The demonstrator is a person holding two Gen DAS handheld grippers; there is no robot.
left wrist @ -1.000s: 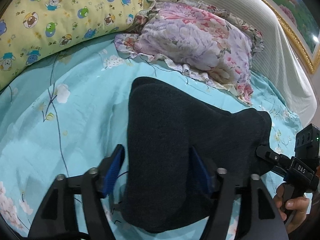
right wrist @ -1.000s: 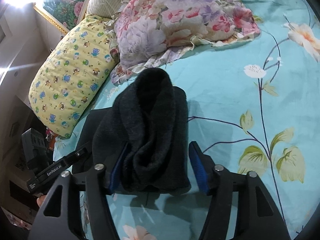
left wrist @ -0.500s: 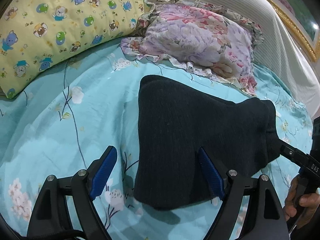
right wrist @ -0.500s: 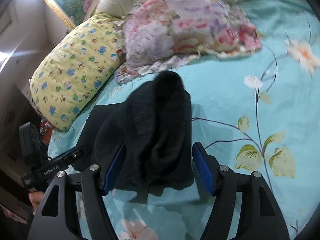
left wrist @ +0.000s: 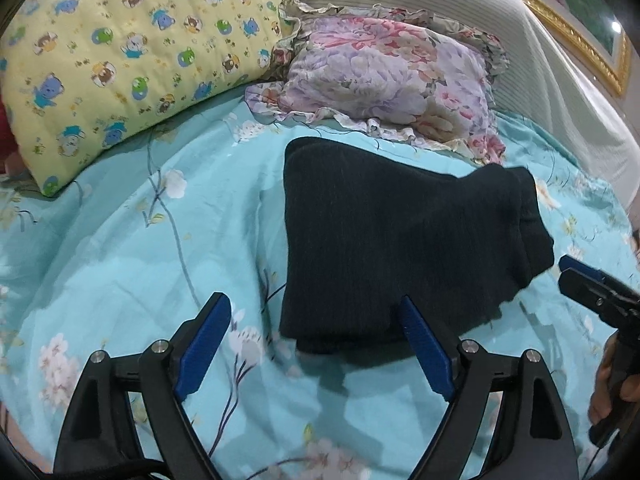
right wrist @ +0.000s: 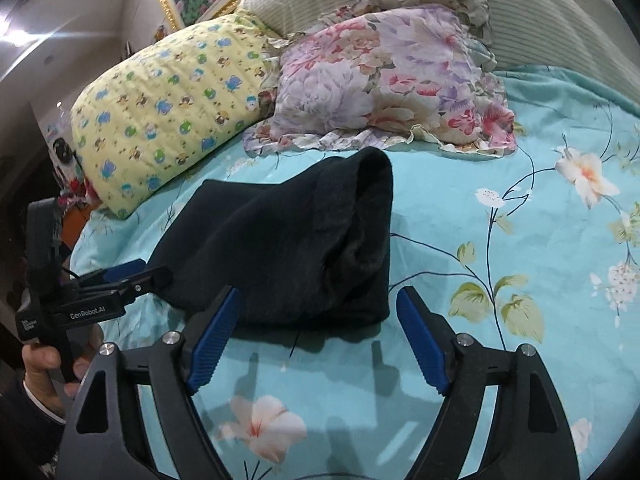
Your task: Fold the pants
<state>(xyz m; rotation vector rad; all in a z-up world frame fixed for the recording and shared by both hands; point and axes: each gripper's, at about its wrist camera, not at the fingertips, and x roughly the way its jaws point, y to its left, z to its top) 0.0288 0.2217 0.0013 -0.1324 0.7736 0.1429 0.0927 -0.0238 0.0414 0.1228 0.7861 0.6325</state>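
Observation:
The dark knit pants (left wrist: 392, 240) lie folded into a compact bundle on the turquoise floral bedsheet (left wrist: 132, 264). In the right wrist view the bundle (right wrist: 288, 244) shows a raised open cuff at its right end. My left gripper (left wrist: 316, 332) is open and empty, just in front of the bundle's near edge. My right gripper (right wrist: 320, 328) is open and empty, just short of the bundle's near end. Each gripper shows in the other's view, the right one (left wrist: 592, 292) beside the bundle's right end and the left one (right wrist: 120, 280) beside its left end.
A yellow bear-print pillow (left wrist: 120, 52) and a floral ruffled pillow (left wrist: 392, 76) lie behind the pants. A striped padded headboard (left wrist: 500, 40) stands behind them. A hand (right wrist: 44, 364) holds the left gripper's handle.
Both grippers have let go of the pants and drawn back toward me. The bundle now rests flat on the sheet, outside both sets of jaws.

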